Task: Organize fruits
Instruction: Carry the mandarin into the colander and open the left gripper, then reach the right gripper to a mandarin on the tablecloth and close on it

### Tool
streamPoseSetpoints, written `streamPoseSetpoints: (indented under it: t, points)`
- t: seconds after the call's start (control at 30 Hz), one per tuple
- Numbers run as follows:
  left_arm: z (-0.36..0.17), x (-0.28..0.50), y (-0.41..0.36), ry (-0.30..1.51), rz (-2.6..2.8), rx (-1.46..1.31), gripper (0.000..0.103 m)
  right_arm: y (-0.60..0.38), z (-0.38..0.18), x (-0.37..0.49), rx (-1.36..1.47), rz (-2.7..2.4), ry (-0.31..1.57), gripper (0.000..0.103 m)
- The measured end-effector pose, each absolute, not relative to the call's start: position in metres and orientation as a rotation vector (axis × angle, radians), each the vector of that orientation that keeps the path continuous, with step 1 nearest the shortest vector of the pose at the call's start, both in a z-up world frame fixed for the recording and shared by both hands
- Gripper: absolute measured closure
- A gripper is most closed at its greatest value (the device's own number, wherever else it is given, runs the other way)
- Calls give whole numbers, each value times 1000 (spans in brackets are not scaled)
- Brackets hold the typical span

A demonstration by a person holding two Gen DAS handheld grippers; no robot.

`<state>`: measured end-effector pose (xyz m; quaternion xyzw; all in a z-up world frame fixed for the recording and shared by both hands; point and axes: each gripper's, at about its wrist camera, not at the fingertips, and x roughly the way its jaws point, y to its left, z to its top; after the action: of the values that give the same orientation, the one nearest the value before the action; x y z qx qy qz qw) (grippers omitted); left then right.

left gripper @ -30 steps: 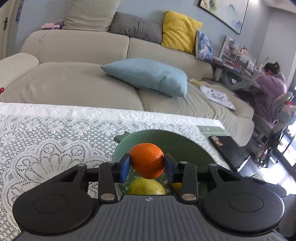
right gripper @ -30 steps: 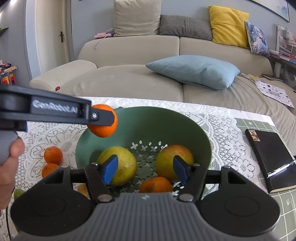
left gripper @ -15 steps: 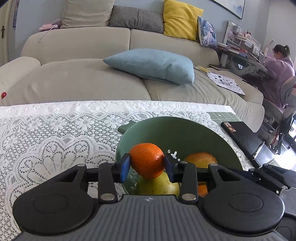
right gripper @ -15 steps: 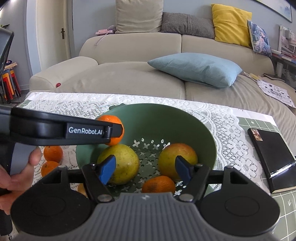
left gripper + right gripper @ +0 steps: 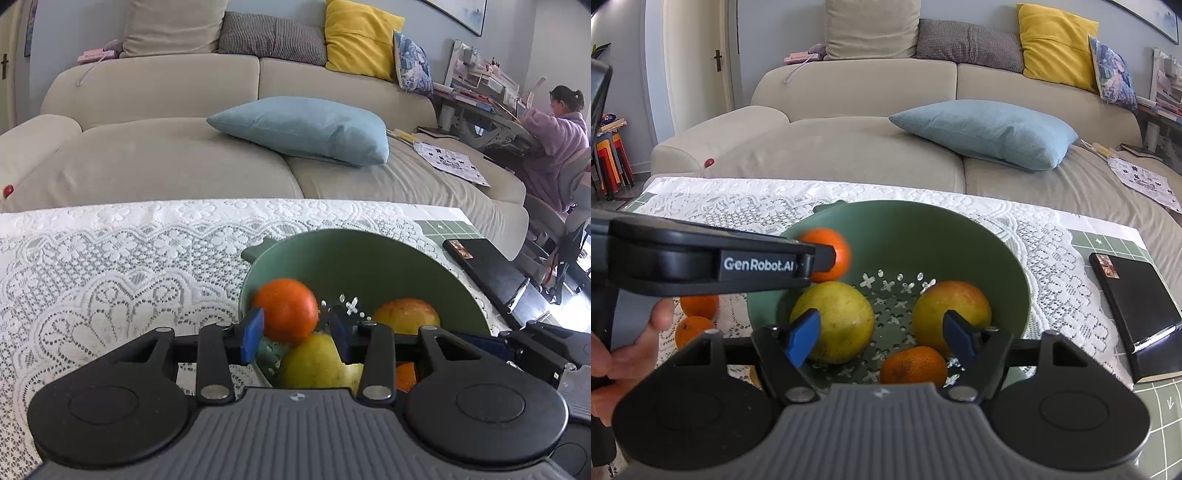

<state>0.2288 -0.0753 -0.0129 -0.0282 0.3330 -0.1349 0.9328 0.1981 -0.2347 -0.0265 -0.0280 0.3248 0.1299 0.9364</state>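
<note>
Orange tangerine [image 5: 286, 309] lay loose between the left gripper's [image 5: 295, 338] just-parted pads above the green colander [image 5: 960, 229]; right view alone showed two tangerines [image 5: 696, 317] outside

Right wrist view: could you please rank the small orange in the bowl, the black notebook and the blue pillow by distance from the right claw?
1. Small orange: in the bowl, just ahead of the right claw.
2. Black notebook: table, right side.
3. Blue pillow: on the sofa, farthest.

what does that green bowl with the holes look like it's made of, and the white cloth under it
Green bowl: probably matte plastic, since it has an even dull colour, soft highlights and neatly cut cross- and dot-shaped drain holes; coated metal can't be ruled out.
White cloth: lace, likely cotton or synthetic; an openwork floral pattern with scalloped edges lets the darker surface show through.
</note>
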Motion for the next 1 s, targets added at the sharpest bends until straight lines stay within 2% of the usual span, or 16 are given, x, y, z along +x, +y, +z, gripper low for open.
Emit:
streamPoseSetpoints:
  t: [0.33,0.5,0.77,1.0]
  points:
    - [-3,209,-63,627,-295,-57,51,-230,-19,192,-62,266,644,27]
    - [11,187,-46,574,-287,-65,48,-229,-7,181,-21,281,574,27]
    - [26,161,-16,541,-228,-68,48,-213,5,166,5,343,496,27]
    - [29,145,17,552,-152,-67,47,-190,6,158,-3,416,522,27]
